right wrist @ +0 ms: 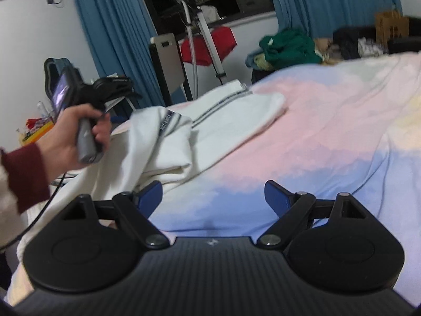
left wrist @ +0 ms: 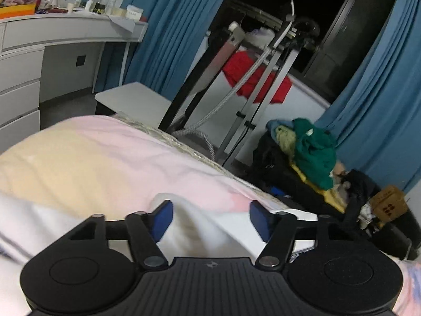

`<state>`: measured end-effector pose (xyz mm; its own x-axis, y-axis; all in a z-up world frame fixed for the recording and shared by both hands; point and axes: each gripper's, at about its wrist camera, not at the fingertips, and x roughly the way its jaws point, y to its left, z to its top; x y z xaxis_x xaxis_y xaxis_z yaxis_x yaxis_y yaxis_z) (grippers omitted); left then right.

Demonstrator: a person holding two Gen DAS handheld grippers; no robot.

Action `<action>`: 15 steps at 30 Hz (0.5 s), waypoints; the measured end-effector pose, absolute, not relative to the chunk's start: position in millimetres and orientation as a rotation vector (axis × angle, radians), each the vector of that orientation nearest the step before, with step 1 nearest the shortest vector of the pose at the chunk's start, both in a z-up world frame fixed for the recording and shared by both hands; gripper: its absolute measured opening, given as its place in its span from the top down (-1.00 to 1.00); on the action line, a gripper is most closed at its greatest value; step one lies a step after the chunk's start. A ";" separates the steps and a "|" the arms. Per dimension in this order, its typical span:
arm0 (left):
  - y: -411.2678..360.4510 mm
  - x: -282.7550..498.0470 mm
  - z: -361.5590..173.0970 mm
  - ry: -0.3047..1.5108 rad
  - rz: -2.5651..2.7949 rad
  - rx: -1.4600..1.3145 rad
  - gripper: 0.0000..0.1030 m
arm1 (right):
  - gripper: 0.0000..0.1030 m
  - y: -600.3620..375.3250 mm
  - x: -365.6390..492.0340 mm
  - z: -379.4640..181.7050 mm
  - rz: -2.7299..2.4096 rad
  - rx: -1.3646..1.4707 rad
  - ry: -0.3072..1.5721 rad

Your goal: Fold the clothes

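The white garment (right wrist: 184,131) is seen lying rumpled on the pastel bedsheet (right wrist: 315,121), partly folded over, dark striped trim showing. The left gripper (left wrist: 210,220) is held with jaws apart, a raised fold of white cloth between the blue pads (left wrist: 163,218), not clearly pinched. The right gripper (right wrist: 213,197) is released, jaws wide over bare sheet, garment just beside its left pad; a hand (right wrist: 76,131) is seen gripping the other tool's handle.

- Home bedroom: bed (right wrist: 329,121) under pastel pink-blue bedsheet
- White dressing table (left wrist: 52,34) with drawers, crowded with bottles
- Blue curtains (left wrist: 168,26) beside dark night window
- Clothes heap (left wrist: 310,150), garment steamer stand (left wrist: 265,79)
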<state>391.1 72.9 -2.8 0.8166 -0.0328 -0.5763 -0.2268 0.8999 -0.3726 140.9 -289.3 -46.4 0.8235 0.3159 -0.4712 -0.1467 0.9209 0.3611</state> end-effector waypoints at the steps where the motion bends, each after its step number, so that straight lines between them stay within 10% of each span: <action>1: 67.6 403.6 -5.2 0.636 0.118 -0.412 0.22 | -0.67 -291.6 144.9 -50.4 0.243 0.324 0.563; 4: 52.1 420.6 -7.7 0.672 0.138 -0.308 0.79 | -0.67 -298.7 158.3 -62.9 0.223 0.353 0.594; 15: 24.2 291.3 72.0 0.538 -0.072 -0.158 0.93 | -0.67 -301.3 149.3 -58.8 0.189 0.390 0.541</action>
